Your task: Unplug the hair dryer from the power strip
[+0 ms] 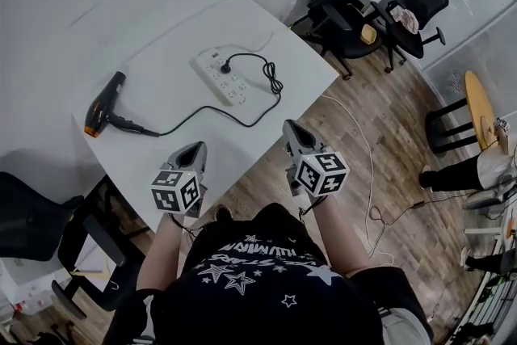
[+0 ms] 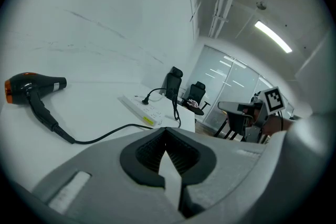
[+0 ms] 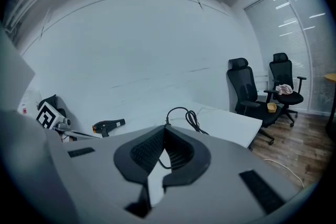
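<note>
**A:** Where is the plug (image 1: pixel 226 69) being found?

**B:** It is being shown seated in the power strip (image 1: pixel 234 89), upper centre of the head view, on the white table (image 1: pixel 161 52). The hair dryer (image 1: pixel 103 105) is lying at centre left.

**A:** And the tools?

**B:** The left gripper (image 1: pixel 196 146) and right gripper (image 1: pixel 292 128) are both being held pressed together, empty, lower in the frame. The plug is lying up-frame between them, about equally near. The strip's long axis is running upper left to lower right.

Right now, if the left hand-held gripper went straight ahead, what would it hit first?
Probably the white table, near the black cord; the power strip lies beyond. Depth is hard to judge.
</note>
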`<state>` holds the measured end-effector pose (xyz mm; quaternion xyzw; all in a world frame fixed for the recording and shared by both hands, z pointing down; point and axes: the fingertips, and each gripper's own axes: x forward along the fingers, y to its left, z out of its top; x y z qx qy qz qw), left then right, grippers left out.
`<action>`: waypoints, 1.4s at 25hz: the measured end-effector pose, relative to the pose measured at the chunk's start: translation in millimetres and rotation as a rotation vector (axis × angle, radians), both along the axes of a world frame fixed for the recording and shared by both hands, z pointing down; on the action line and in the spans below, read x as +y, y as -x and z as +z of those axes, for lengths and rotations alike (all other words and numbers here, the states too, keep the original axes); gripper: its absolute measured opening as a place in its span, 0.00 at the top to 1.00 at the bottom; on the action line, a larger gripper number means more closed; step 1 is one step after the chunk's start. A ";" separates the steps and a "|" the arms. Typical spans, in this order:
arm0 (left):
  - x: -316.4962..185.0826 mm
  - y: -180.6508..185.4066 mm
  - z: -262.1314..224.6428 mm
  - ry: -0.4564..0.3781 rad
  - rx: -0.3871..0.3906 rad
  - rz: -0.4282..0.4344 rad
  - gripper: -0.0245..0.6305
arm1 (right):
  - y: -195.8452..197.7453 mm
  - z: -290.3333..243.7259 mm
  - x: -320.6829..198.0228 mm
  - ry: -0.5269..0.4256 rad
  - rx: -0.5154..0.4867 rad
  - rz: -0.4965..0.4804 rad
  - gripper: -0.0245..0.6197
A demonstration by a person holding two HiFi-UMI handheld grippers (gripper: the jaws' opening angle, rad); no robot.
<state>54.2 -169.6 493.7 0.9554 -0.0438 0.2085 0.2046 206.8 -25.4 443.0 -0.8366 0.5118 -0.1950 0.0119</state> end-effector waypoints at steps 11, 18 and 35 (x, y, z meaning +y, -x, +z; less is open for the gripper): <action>-9.9 -29.4 13.6 0.002 -0.044 -0.109 0.95 | -63.1 16.4 -26.1 0.005 -0.034 -0.090 0.95; -29.4 -58.1 7.5 -0.013 -0.051 -0.256 0.95 | -125.5 18.1 -84.4 0.004 -0.024 -0.234 0.95; -43.2 -114.5 8.6 -0.012 -0.062 -0.511 0.95 | -206.7 52.3 -183.9 0.127 0.057 -0.574 0.95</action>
